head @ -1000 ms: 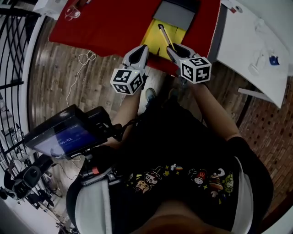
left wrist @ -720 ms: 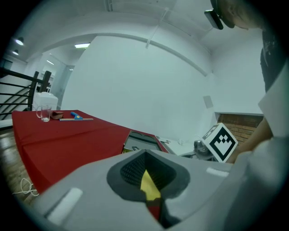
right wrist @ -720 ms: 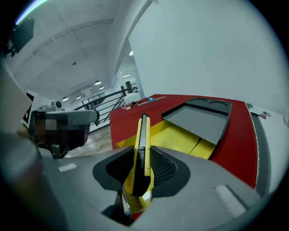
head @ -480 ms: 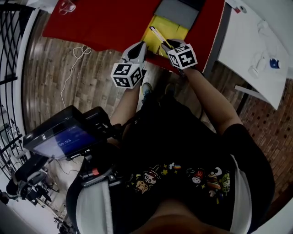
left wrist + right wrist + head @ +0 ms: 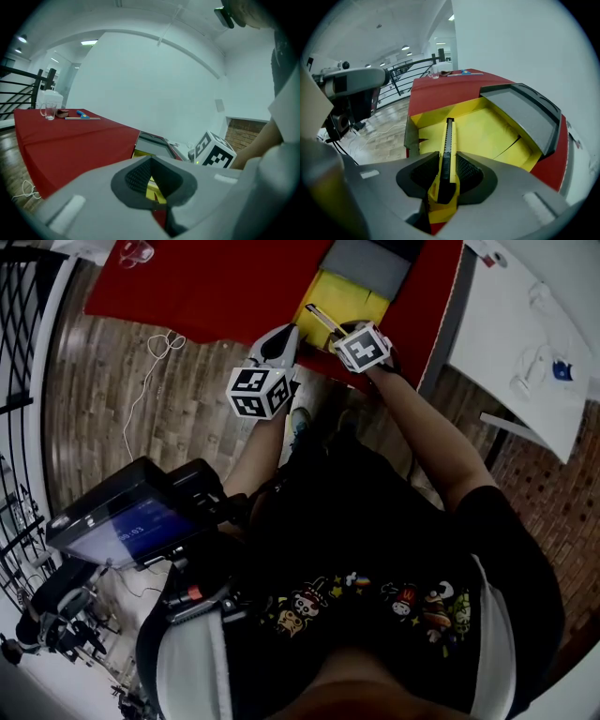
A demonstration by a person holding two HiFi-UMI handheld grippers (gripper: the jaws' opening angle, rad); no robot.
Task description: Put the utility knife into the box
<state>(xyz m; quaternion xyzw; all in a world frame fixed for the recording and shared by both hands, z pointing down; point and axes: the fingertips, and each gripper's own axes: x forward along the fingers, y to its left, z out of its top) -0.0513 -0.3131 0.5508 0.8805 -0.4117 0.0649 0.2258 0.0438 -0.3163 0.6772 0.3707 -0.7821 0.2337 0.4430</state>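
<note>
The yellow and black utility knife (image 5: 447, 150) is clamped between the pads of my right gripper (image 5: 446, 174), its blade end pointing forward over the open yellow box (image 5: 487, 131). In the head view the knife (image 5: 322, 317) sticks out of the right gripper (image 5: 345, 334) above the near edge of the box (image 5: 352, 294), which has a grey lid (image 5: 373, 261) folded back. My left gripper (image 5: 284, 334) hovers just left of the box at the red table's edge. In its own view the left gripper (image 5: 151, 183) is shut with nothing in it.
A red cloth covers the table (image 5: 216, 287). A glass (image 5: 48, 111) and a blue tool (image 5: 83, 114) lie at its far end. A white table (image 5: 525, 324) stands to the right, a black railing (image 5: 23, 352) to the left, a cable (image 5: 159, 362) on the wooden floor.
My right gripper has carried the knife forward and a little left, so the blade end now hangs over the yellow box. The left gripper has barely moved.
</note>
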